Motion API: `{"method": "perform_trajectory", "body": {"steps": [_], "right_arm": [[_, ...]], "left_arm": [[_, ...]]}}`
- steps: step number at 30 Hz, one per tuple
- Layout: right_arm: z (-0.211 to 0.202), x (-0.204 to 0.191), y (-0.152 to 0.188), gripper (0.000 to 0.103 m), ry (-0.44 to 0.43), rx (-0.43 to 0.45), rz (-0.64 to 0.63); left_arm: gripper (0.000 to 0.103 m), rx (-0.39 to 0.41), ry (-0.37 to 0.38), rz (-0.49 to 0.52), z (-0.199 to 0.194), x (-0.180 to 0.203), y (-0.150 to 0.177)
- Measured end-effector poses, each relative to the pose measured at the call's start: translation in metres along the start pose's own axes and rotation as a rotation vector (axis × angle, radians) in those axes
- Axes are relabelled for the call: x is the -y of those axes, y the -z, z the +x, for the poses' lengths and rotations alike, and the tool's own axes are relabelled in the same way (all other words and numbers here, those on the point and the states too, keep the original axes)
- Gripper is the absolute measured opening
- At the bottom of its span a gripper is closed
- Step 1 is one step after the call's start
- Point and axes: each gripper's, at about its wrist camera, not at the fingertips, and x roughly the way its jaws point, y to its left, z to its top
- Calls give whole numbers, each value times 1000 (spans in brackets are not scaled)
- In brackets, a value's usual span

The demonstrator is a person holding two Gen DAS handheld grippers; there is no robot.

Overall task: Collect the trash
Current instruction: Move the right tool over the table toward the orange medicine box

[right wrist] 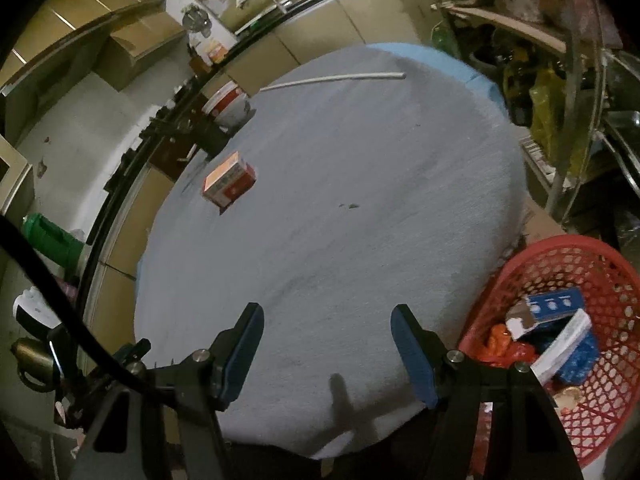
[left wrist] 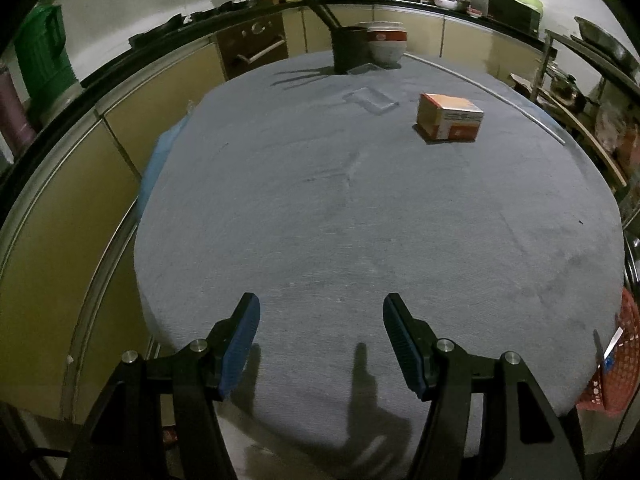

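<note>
An orange and white carton (left wrist: 450, 121) lies on the grey-covered table (left wrist: 320, 220), far ahead and to the right of my left gripper (left wrist: 321, 320), which is open and empty near the table's front edge. In the right wrist view the same carton (right wrist: 229, 183) lies at the table's left side. My right gripper (right wrist: 327, 328) is open and empty over the near edge. A red mesh basket (right wrist: 600, 272) at the right holds blue and white boxes (right wrist: 560, 332) and orange wrappers. A clear flat plastic piece (left wrist: 371, 99) lies beyond the carton.
A dark pot with utensils (left wrist: 349, 50) and a white and red bowl (left wrist: 386, 44) stand at the table's far edge. A thin white rod (right wrist: 336, 79) lies along the far rim. Kitchen cabinets and cluttered shelves surround the table. The basket's edge (left wrist: 616, 360) shows at the right.
</note>
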Motion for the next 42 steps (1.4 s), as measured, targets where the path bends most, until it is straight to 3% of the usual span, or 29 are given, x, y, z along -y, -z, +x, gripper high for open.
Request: {"method": "perform_trajectory", "body": {"steps": [9,16,20,26,34,42], "right_arm": [[46,-49,-38,70,-100,-62,5],[101,-94,-90,70,-230,-141,143],[134,-119,-115,70,-249,-161,196],[189,-142,-146,70,-213,-219,286],[256,-147,-173,70,-66,-271,425],[291,-162,-201,70,163,-248,393]], "left_arm": [[65,-6,-14,-50,9,-22,-1],[65,-22,-37,-98,18,-46,4],[65,-27,-42,-123,22,-56,6],[65,-39,-45,-144,27,-66,8],[65,-57,-38,-155,35,-72,6],[65,-77,-35,-160,46,-78,2]]}}
